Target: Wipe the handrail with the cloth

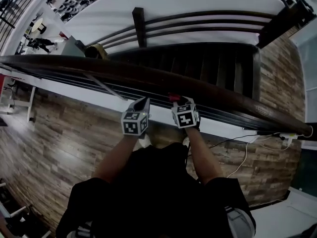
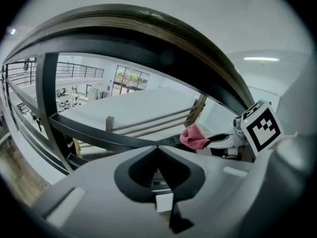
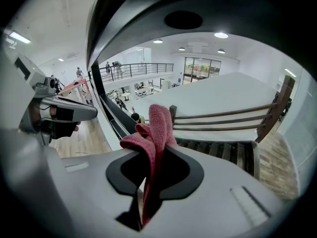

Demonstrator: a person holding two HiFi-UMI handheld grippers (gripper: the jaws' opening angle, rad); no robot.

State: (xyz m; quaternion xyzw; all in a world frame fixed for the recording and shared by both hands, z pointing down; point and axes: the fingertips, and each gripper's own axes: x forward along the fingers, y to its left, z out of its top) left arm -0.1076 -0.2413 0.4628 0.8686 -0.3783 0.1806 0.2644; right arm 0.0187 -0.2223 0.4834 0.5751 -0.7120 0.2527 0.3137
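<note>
The dark brown wooden handrail (image 1: 89,66) runs from the left edge down to the right. Both grippers sit just under its near side, close together. My right gripper (image 1: 180,99) is shut on a red cloth (image 1: 173,97). In the right gripper view the cloth (image 3: 157,125) bunches up from between the jaws, with the rail's dark underside (image 3: 143,19) right above. My left gripper (image 1: 144,101) is to the left of it, shut and holding nothing. In the left gripper view its tips (image 2: 157,146) meet below the rail (image 2: 148,26), and the cloth (image 2: 194,137) shows to the right.
Thin dark metal bars (image 1: 74,78) run below the handrail. Beyond it a dark staircase (image 1: 208,63) drops away, with a second wooden railing (image 1: 198,26) on its far side. Wood-look floor (image 1: 64,133) lies under me, with a white cable (image 1: 242,157) at the right.
</note>
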